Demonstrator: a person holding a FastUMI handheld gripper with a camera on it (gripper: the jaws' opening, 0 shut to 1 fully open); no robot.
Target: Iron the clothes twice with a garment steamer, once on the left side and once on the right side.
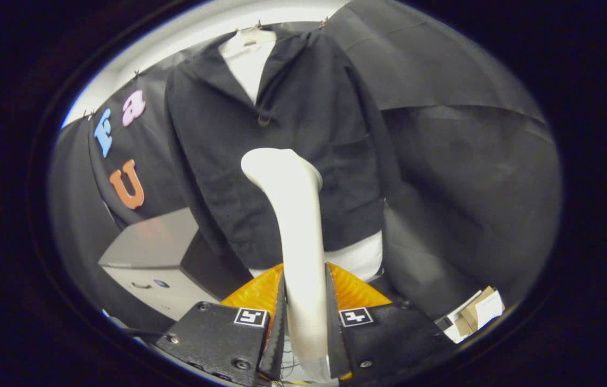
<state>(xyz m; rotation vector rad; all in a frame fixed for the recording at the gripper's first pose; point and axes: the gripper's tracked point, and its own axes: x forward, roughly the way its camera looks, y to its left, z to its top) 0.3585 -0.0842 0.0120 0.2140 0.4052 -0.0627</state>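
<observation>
A dark jacket [303,156] hangs over a white shirt [249,64] on a hanger in front of the booth's black wall. A white garment steamer [295,215] stands upright between my fingers, its handle running up from them. My gripper [305,293] is shut on that handle, both fingers pressing its sides. The steamer's head [281,166] rests in front of the jacket's middle, just below its button [264,119]. Whether the head touches the cloth I cannot tell. The white shirt's hem [359,258] shows below the jacket.
A grey box [152,258] stands low to the left of the jacket. Some cardboard and paper pieces [472,314] lie low to the right. Black cloth [470,161] drapes to the right of the jacket.
</observation>
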